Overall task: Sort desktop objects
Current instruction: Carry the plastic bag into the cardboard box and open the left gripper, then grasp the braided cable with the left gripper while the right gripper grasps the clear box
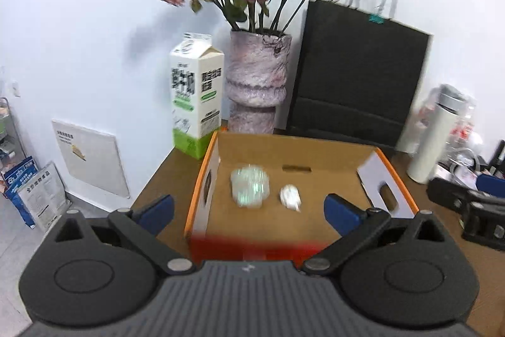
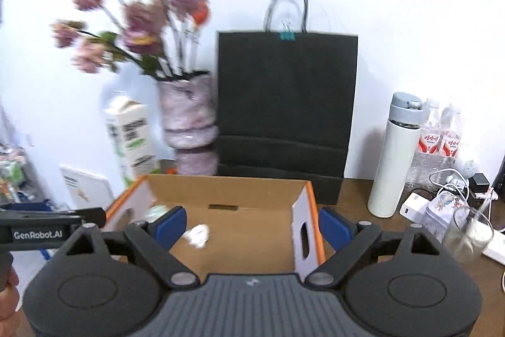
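Observation:
An open cardboard box (image 1: 293,147) with orange edges sits on the brown desk. Inside lie a clear shiny packet (image 1: 249,185) and a small white crumpled object (image 1: 290,196). My left gripper (image 1: 249,210) is open and empty, held just in front of the box's near wall. In the right wrist view the same box (image 2: 227,188) shows the white object (image 2: 199,236) and part of the packet (image 2: 157,210). My right gripper (image 2: 252,225) is open and empty, straddling the box's right wall. The left gripper's body (image 2: 47,226) shows at the left edge.
A milk carton (image 1: 195,97), a pink vase with flowers (image 1: 257,78) and a black paper bag (image 1: 356,75) stand behind the box. A white flask (image 2: 394,157), water bottles (image 2: 438,141), a glass (image 2: 467,236), chargers and cables (image 2: 448,182) are at the right.

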The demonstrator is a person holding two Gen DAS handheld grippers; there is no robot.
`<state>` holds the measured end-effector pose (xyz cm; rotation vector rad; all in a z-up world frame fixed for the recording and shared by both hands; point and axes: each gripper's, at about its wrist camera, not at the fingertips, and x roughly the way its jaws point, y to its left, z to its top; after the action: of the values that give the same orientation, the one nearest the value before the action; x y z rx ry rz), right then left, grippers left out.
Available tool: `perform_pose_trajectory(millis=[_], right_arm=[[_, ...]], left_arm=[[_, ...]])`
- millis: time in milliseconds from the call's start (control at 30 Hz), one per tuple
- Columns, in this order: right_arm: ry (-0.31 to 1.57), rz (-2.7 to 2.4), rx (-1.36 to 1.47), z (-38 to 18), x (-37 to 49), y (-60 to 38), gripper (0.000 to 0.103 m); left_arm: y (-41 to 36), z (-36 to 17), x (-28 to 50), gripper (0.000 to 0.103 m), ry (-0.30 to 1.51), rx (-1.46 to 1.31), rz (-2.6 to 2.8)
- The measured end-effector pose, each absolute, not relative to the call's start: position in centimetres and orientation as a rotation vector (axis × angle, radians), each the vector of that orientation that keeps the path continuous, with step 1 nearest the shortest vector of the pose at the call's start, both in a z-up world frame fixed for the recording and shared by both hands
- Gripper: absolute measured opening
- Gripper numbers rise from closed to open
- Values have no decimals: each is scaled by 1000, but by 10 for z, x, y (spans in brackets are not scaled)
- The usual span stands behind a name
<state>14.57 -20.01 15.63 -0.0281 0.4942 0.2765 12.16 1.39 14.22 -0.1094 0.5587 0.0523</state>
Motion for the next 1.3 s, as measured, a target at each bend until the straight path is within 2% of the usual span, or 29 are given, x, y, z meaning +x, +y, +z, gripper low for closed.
perform_pose_trajectory(millis=[67,233,367,533,733,1000,1267,1300], right_arm=[[444,276,-44,147,106,-204,98],[420,332,-61,107,14,-222,98],[402,428,-49,68,-48,-232,99],[361,305,-221,31,-114,-230,99],[277,222,-409,21,-150,-227,99],[355,271,-244,20,-132,-235,97],[339,346,-281,49,-62,-212,97],[339,352,-299,50,-50,-205,96]], left_arm=[[13,130,78,103,533,-93,51],[13,75,-27,103,448,-125,15],[9,40,-72,103,472,-84,59],[9,34,-117,103,465,-82,5],[-9,30,-126,103,447,4,-1],[-8,14,-112,103,494,56,48],[28,38,-23,102,575,26,30],[33,38,-8,97,594,10,12]])
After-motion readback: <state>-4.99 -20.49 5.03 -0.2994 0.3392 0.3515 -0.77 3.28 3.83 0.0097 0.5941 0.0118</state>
